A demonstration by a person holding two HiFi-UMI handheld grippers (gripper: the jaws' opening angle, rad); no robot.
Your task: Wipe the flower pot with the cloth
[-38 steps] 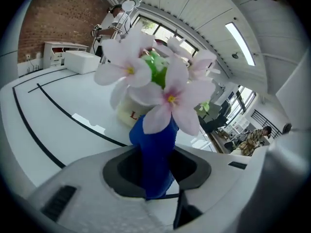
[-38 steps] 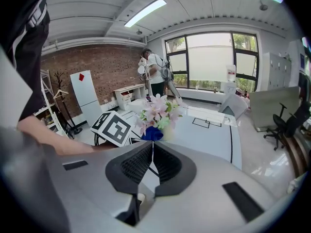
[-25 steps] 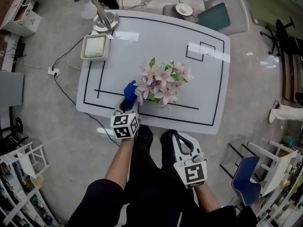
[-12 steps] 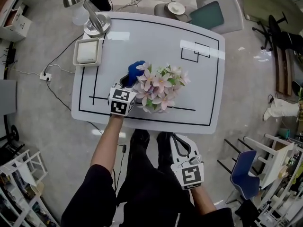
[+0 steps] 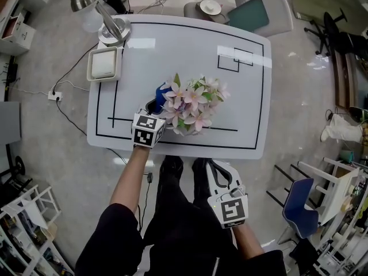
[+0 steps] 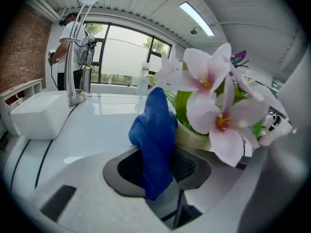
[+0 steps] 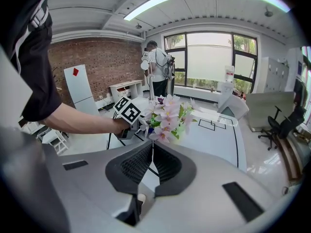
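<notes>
Head view: vs 0.5 s ago, the left gripper (image 5: 153, 111) has backed a little toward the counter's near edge, and the blue cloth (image 5: 161, 90) came down-frame with it along the left side of the flowers (image 5: 192, 103). A second ago it sat at the near edge, so net travel is up-frame. Right gripper (image 5: 215, 168) unchanged, parked off the counter (image 5: 241, 102) at lower centre, over the person's legs. The flower pot itself is hidden under the blooms, at counter centre, closer to the near edge. Open counter to the right and above the flowers; desk lamp (image 5: 92, 4) and white tray (image 5: 104, 64) sit well apart at the upper-left corner. A chair (image 5: 253, 13) stands beyond the far edge.

Left gripper view: left gripper (image 6: 163, 169) is clamped on the cloth (image 6: 154, 140), which stands up out of the jaws as a bunched wad. The wad's right side touches the cream wall of the flower pot (image 6: 194, 136), just right of centre. Pink flowers (image 6: 214, 96) overhang and fill the right half. Left half is bare counter (image 6: 97, 125) out to the tray (image 6: 36, 113) and lamp (image 6: 77, 47).

Right gripper view: right gripper (image 7: 151, 164) has its jaws together, nothing between them. It looks over the counter (image 7: 214, 130) from off its near edge. Flowers (image 7: 167, 115) are centre frame, well apart from it, and the left gripper's marker cube is just left of them.
</notes>
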